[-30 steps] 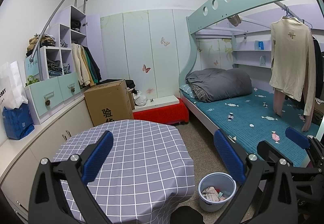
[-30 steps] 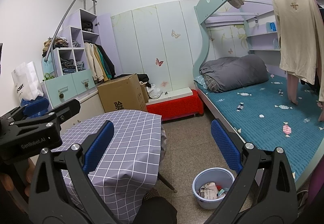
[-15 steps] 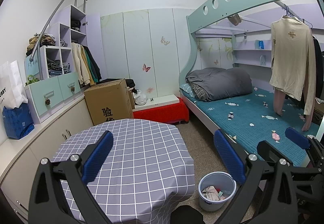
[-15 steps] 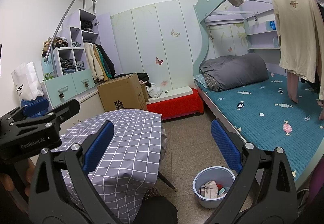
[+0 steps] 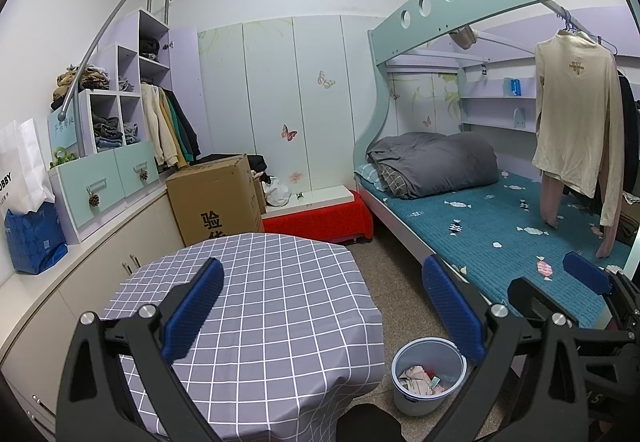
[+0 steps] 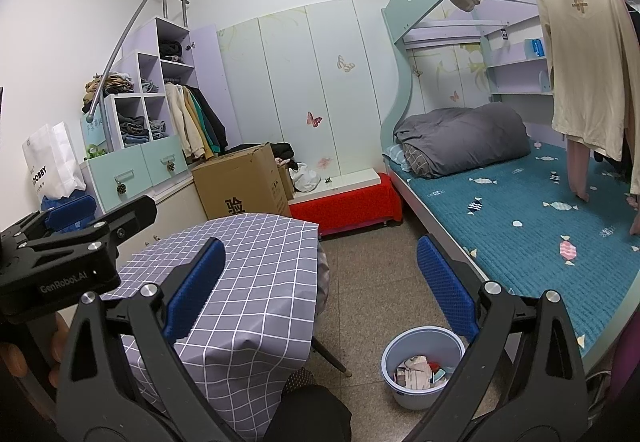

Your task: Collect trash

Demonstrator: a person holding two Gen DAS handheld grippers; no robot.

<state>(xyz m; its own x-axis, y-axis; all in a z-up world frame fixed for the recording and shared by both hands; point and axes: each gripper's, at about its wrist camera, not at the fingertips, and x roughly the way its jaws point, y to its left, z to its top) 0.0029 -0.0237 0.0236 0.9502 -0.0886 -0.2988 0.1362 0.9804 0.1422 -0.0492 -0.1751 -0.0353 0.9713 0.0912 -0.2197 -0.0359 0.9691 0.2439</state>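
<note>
A pale blue waste bin (image 5: 428, 374) (image 6: 420, 366) stands on the floor between the table and the bed, with crumpled paper and wrappers (image 6: 416, 368) inside. My left gripper (image 5: 322, 304) hangs open above the near edge of the checked table (image 5: 256, 306), its blue pads wide apart and nothing between them. My right gripper (image 6: 320, 284) is open too, held over the floor gap beside the table (image 6: 240, 274), above and left of the bin. Each gripper appears at the edge of the other's view.
A cardboard box (image 5: 218, 198) and a red-covered low bench (image 5: 320, 218) stand behind the table. A bunk bed with a teal mattress (image 5: 500, 238) fills the right side, with clothes (image 5: 576, 114) hanging over it. Cabinets and shelves (image 5: 104, 170) line the left wall.
Almost nothing has changed. Both grippers stay open and nearly still, and the right view has drifted very slightly.
</note>
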